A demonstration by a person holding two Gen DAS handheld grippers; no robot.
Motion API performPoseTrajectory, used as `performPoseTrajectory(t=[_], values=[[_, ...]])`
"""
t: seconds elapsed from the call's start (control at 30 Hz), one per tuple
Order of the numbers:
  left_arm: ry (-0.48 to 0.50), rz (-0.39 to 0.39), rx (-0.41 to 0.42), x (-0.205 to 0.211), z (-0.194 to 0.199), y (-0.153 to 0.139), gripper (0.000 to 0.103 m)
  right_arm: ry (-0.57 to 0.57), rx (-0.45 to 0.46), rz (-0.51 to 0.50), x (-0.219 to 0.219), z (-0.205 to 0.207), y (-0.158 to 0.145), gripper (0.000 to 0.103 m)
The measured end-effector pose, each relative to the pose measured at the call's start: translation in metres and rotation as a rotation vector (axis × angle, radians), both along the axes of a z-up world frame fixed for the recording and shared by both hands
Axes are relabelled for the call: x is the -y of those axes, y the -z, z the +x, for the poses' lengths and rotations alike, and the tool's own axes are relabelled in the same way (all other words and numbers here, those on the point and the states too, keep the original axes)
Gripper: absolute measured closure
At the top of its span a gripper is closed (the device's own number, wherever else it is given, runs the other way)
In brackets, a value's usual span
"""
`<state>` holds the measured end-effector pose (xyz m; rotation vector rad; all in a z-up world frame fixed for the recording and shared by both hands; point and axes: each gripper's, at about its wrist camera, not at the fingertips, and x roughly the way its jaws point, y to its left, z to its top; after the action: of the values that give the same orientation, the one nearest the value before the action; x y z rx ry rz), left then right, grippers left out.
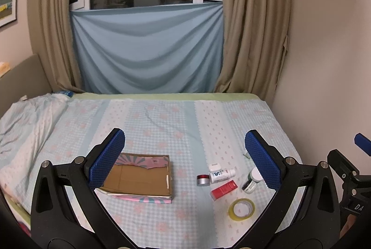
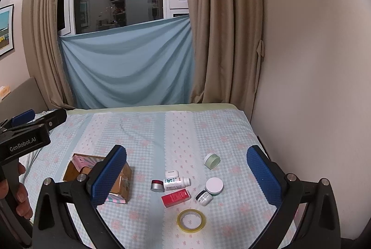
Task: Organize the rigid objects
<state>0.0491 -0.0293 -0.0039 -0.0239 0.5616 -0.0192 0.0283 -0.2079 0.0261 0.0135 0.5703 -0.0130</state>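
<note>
An open, empty cardboard box point(image 1: 141, 177) point(image 2: 120, 181) lies on the bed at the left. Right of it lie small items: a silver-red tin point(image 1: 203, 180) point(image 2: 157, 185), a white bottle on its side point(image 1: 221, 175) point(image 2: 177, 183), a small white case point(image 2: 171, 173), a red box point(image 1: 224, 189) point(image 2: 175, 197), a tape ring point(image 1: 241, 209) point(image 2: 191, 220), a white-lidded jar point(image 2: 214, 186), a small dark jar point(image 1: 249, 186) point(image 2: 204, 198) and a green jar point(image 2: 212, 161). My left gripper point(image 1: 184, 156) is open above the bed. My right gripper point(image 2: 186, 172) is open above the items.
The bed point(image 1: 162, 114) has a checked blue sheet; rumpled bedding point(image 1: 27, 119) lies at the left. A wall point(image 2: 313, 63) borders the bed's right edge. Curtains point(image 1: 250, 28) and a blue cloth point(image 1: 148, 49) hang behind.
</note>
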Motion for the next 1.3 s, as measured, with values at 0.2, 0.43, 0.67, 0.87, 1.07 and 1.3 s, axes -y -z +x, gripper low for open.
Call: performPoseTrajectory(t=[0.2, 0.43, 0.67, 0.87, 1.07, 1.3], values=[[0.012, 0.008, -0.020, 0.010, 0.006, 0.006, 0.000, 0.005, -0.010, 0.005, 0.003, 0.002, 0.002, 0.000], [0.024, 0.003, -0.099, 0.027, 0.029, 0.029, 0.000, 0.016, -0.056, 0.015, 0.019, 0.017, 0.013, 0.000], [0.040, -0.006, -0.293, 0.064, 0.087, 0.095, 0.000, 0.045, -0.177, 0.015, 0.062, 0.058, 0.050, 0.000], [-0.009, 0.002, -0.497, 0.086, 0.139, 0.186, 0.000, 0.049, -0.331, 0.018, 0.103, 0.115, 0.120, 0.000], [-0.067, 0.032, -0.727, 0.087, 0.181, 0.287, 0.000, 0.030, -0.507, 0.033, 0.130, 0.177, 0.213, 0.000], [0.018, 0.181, -0.855, 0.105, 0.208, 0.370, 0.000, 0.018, -0.703, 0.087, 0.141, 0.225, 0.324, 0.000]])
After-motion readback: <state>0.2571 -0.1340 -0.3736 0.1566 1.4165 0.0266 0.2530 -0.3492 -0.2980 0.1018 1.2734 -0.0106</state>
